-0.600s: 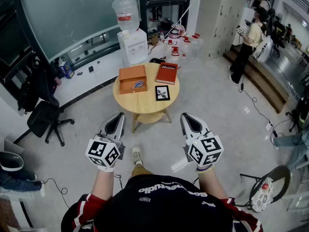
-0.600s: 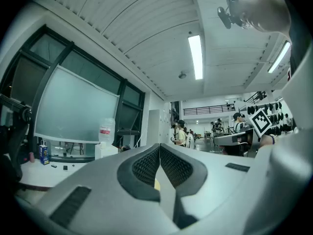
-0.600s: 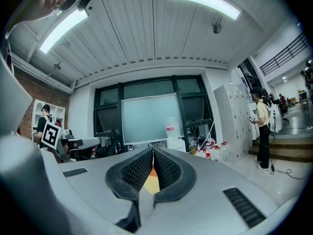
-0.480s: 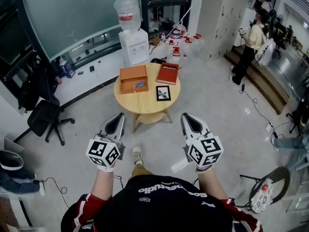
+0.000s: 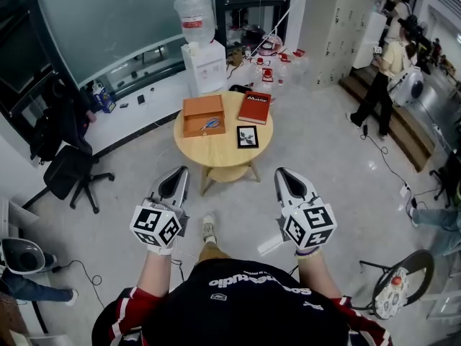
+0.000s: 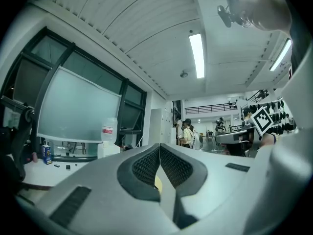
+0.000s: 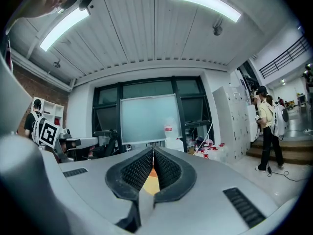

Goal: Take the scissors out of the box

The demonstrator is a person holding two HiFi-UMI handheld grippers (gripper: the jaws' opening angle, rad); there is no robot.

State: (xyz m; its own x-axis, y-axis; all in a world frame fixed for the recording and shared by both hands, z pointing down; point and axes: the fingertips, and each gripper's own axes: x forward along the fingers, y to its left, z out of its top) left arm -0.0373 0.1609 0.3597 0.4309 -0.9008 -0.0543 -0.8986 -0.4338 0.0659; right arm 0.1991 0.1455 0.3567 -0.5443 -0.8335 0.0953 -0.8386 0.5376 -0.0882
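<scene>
- Head view: the left gripper (image 5: pixel 173 184) is held low and near, well short of the round table (image 5: pixel 225 157), with its jaws pressed together on nothing.
- On the table's far left lies the orange box (image 5: pixel 200 107), with the scissors (image 5: pixel 210 124) inside it.
- The right gripper (image 5: pixel 287 184) hangs level with the left, its jaws likewise closed and empty.
- This looks like the approach step. The next move calls for stepping closer, parting one gripper's jaws and reaching into the box.

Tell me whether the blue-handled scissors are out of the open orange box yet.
No, in the head view the blue-handled scissors lie inside the open orange box on the round wooden table.
</scene>
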